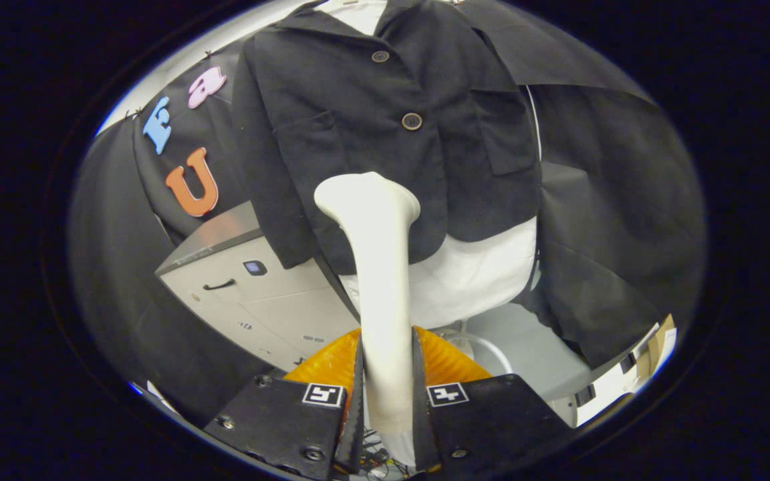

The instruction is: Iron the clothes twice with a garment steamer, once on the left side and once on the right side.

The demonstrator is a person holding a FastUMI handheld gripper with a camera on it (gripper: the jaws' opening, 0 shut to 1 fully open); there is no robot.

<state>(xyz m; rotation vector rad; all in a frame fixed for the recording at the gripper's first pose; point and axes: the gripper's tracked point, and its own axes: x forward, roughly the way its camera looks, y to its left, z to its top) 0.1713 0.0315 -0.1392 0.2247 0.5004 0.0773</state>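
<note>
- Cream plastic garment steamer (pixel 378 267): handle clamped between both fingers of the gripper (pixel 388 401), head raised ahead of them.
- Steamer head lies against the lower front of the dark jacket (pixel 385 120), below its second button (pixel 412 121).
- White undershirt (pixel 472 274) hangs beneath the jacket hem.
- Grey cabinet (pixel 251 294) stands beyond the fingers, left.

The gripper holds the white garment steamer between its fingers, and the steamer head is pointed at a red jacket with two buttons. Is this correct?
Not quite: the gripper view shows the jacket is black, not red. The rest holds: the gripper is shut on the white garment steamer, whose head points at the hanging two-button jacket.
</note>
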